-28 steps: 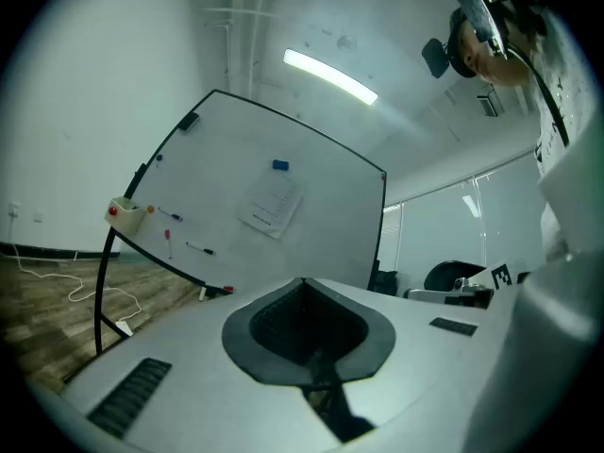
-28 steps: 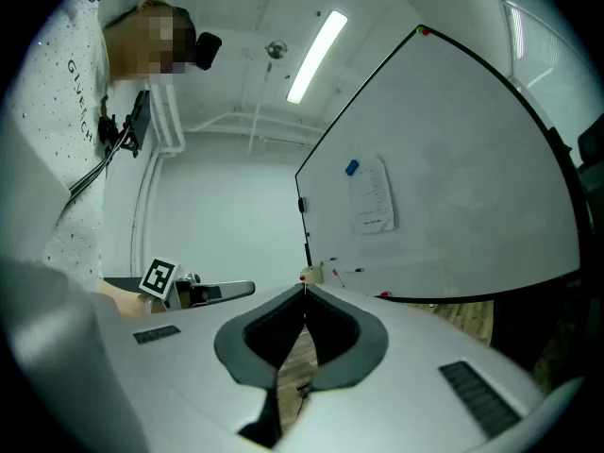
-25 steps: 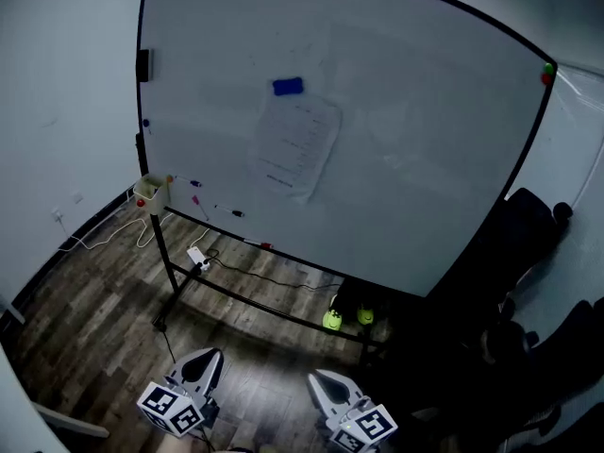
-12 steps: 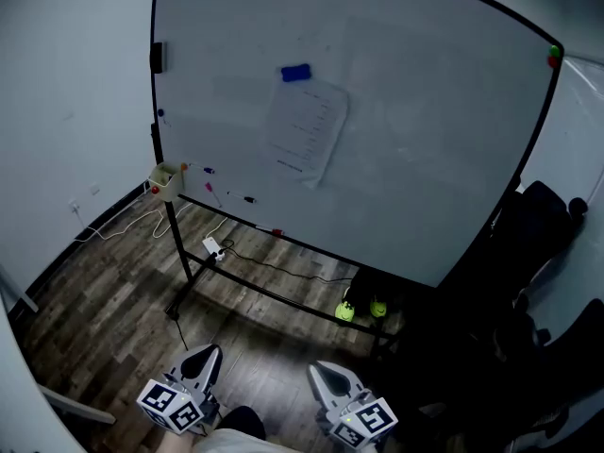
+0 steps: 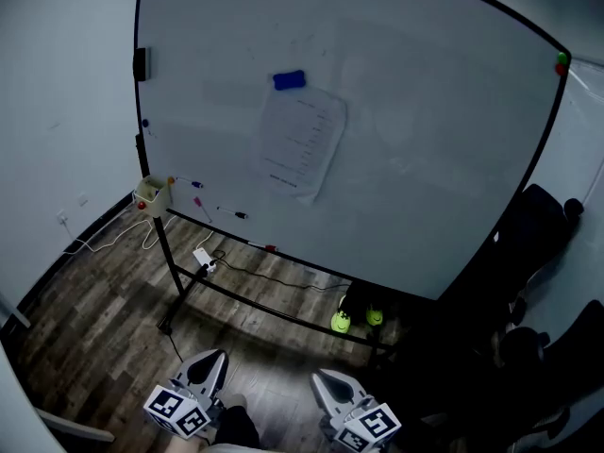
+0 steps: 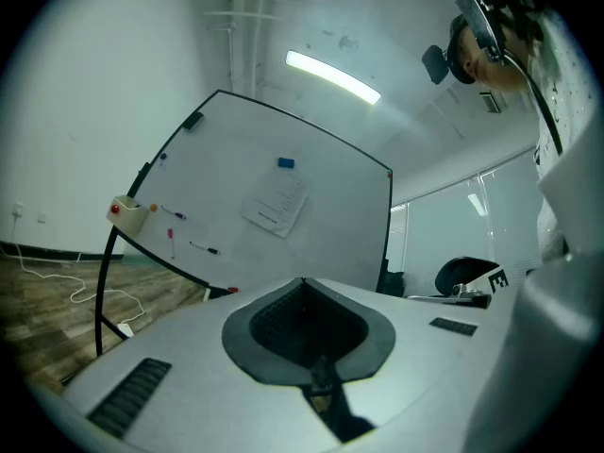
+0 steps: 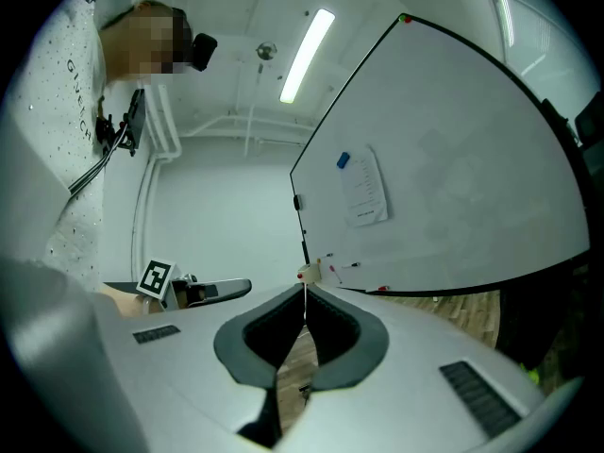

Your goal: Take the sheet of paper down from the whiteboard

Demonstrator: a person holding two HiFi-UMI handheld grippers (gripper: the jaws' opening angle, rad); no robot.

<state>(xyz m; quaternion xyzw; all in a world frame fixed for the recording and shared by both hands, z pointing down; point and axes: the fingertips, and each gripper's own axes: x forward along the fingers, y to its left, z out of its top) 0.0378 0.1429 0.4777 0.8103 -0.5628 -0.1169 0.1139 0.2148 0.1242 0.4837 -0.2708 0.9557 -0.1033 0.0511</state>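
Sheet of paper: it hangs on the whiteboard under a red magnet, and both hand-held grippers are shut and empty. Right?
Not quite. The head view shows the magnet at the top of the sheet of paper is blue, not red. The rest holds: it hangs on the whiteboard, and the left hand-held gripper and right hand-held gripper are shut and empty.

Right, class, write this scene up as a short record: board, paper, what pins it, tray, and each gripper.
Board: whiteboard on a dark stand
Paper: sheet of paper flat on the board, left of centre, not yet taken down
Fixing: blue magnet at the sheet's top edge
Tray: markers lying along the ledge
Left gripper: shut, empty, well short of the board
Right gripper: shut, empty, well short of the board
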